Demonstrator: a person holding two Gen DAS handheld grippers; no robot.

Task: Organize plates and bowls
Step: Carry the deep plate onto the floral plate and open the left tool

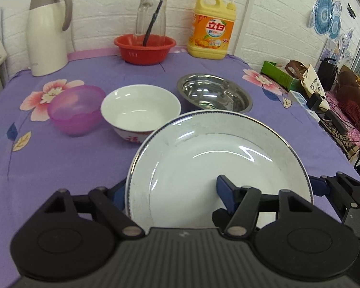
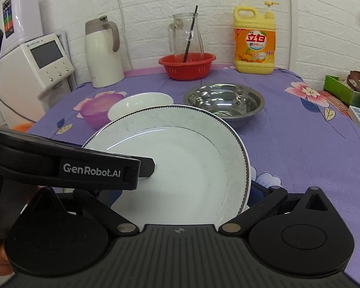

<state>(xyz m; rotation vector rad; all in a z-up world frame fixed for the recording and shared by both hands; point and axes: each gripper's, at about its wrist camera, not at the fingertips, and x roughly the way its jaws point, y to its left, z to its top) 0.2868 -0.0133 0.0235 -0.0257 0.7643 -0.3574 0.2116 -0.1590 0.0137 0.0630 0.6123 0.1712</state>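
Your desk (image 1: 60, 168), under its purple flowered cloth, fills most of both views, and the sorting on it looks barely begun: nothing is stacked yet.

The largest piece, the white plate (image 1: 218, 163) with the dark rim, sits low and centre in the frame, raised over the cloth and tilted. Your left gripper (image 1: 170, 192) has it: one blue-padded finger lies on the inner face, the other sits outside the left rim, so the jaws are pinched narrow on the edge. In the right wrist view the plate (image 2: 184, 168) is again at lower centre, with the left gripper's black arm across its left side. Your right gripper (image 2: 156, 192) straddles the plate's near edge, fingers set wide on either side; whether they press the rim I cannot tell.

Next in size, the steel bowl (image 1: 214, 93) stands right of centre, empty. The white bowl (image 1: 140, 110) stands just left of it, and the smaller purple bowl (image 1: 75, 109) is just beside that at centre left; each stands separately, none nested.

By my judgement, one plate is in transit and three bowls remain to be gathered.

Along the top, the jug (image 1: 48, 33), red basket (image 1: 145, 48) and soap bottle (image 1: 212, 26) stand well apart from the work.
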